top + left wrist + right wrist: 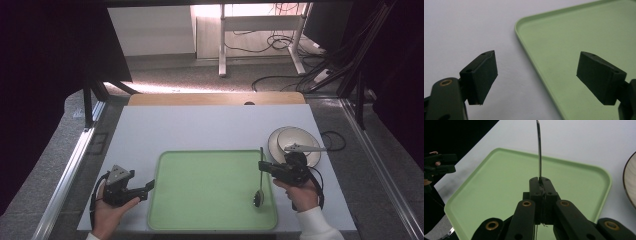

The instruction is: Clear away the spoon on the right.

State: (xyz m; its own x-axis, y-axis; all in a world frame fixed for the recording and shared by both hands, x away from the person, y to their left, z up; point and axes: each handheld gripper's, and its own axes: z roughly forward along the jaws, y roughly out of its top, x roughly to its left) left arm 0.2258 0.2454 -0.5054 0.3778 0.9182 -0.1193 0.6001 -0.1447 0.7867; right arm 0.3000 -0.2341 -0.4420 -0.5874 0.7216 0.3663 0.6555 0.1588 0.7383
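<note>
A metal spoon (260, 177) hangs over the right part of the green tray (200, 190), bowl end toward the near edge and low over the tray; whether it touches, I cannot tell. My right gripper (262, 166) is shut on the spoon's handle; in the right gripper view the handle (539, 150) sticks up from between the closed jaws of that gripper (540, 180). My left gripper (149, 186) rests at the tray's left edge. In the left gripper view its jaws (536, 75) stand wide apart with nothing between them, straddling the tray's rim (524, 45).
A white bowl on a plate (295, 142) sits on the white tabletop (200, 130) just right of the tray, behind my right hand. Beyond the table are a wooden edge, a floor with cables and a desk frame.
</note>
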